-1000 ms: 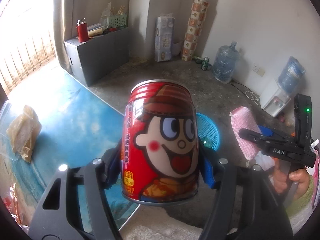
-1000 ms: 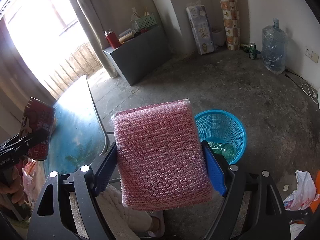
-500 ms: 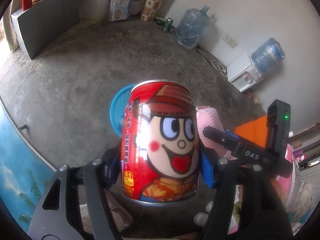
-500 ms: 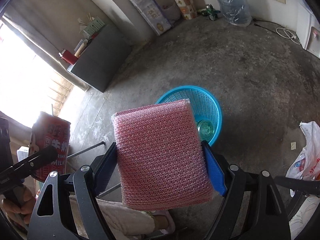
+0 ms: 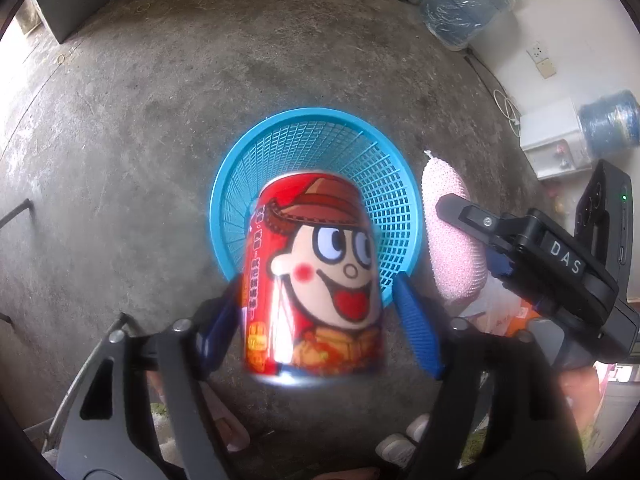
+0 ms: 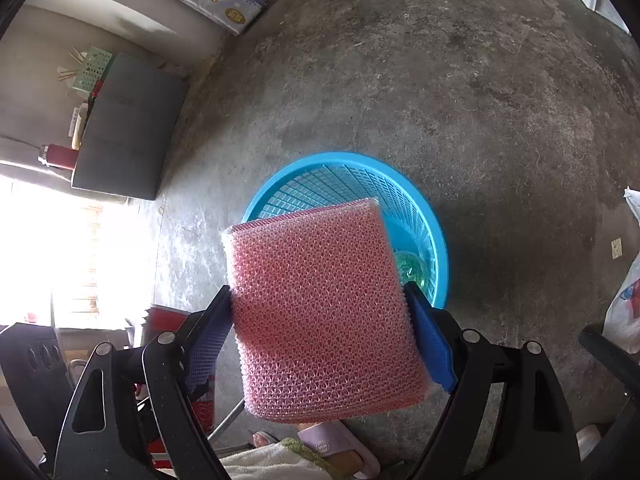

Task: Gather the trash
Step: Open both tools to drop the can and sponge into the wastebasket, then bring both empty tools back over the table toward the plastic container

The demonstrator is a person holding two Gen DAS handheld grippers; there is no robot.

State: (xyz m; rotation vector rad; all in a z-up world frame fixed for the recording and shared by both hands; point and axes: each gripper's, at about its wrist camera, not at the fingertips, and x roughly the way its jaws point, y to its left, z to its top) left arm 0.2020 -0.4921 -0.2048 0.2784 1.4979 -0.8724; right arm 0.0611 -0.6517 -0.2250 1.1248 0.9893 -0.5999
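Note:
A red drink can (image 5: 316,280) with a cartoon face sits tilted between the fingers of my left gripper (image 5: 318,280). The jaws are opening and a gap shows between the can and the right pad (image 5: 416,328). Straight below the can stands a blue mesh basket (image 5: 280,128) on the concrete floor. My right gripper (image 6: 316,290) holds a pink bubble-wrap pack (image 6: 324,312) over the same basket (image 6: 340,158). Its jaws are starting to open, with both pads still against the pack. A green bottle (image 6: 410,270) lies in the basket. The pack (image 5: 452,240) shows beside the basket in the left wrist view.
Two water jugs (image 5: 464,4) and a white dispenser (image 5: 552,140) stand along the wall. A grey cabinet (image 6: 124,132) is at the left, a white plastic bag (image 6: 628,300) at the right. A person's slippered foot (image 6: 332,448) is below the pack.
Both grippers swung down from the table toward the floor and now hang over the blue basket. The left jaws have widened and the can has tilted loose; the pink pack tilted slightly.

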